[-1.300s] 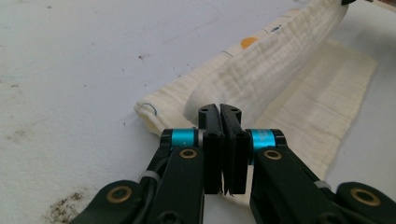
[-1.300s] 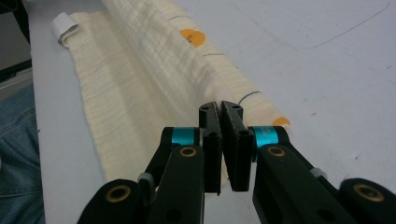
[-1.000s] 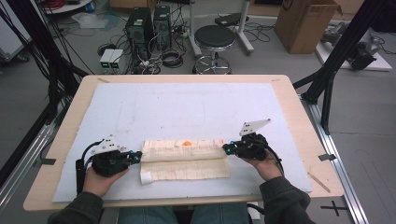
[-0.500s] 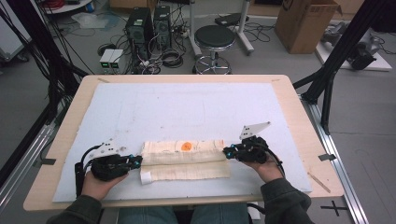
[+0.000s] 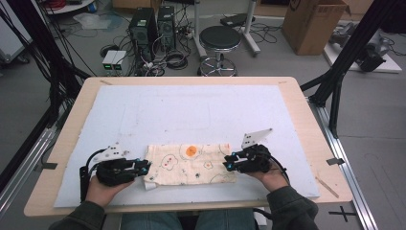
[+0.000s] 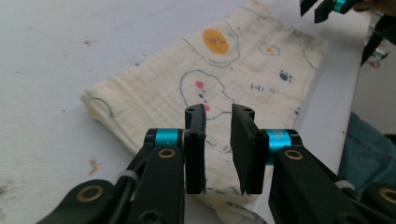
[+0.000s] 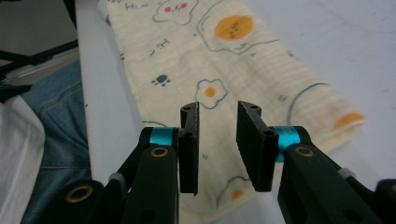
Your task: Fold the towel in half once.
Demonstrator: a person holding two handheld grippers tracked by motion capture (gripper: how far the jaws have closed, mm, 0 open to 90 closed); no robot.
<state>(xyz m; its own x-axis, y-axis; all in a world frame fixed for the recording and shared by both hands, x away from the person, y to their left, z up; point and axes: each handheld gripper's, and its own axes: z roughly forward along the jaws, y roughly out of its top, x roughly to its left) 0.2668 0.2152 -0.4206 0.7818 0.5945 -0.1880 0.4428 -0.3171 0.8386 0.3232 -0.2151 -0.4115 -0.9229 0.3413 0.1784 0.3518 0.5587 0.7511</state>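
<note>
Cloth (image 5: 190,164) released — tools (image 5: 143,167) (image 5: 229,162) parted.

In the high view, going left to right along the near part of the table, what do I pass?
Left tongs with jaws parted, off the fabric → folded cream cloth with the orange spot → right tongs, jaws parted too → bare white mat → wooden table edge.

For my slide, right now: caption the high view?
Both grippers' jaws, just opening, flank a folded printed cloth on the white mat.
</note>
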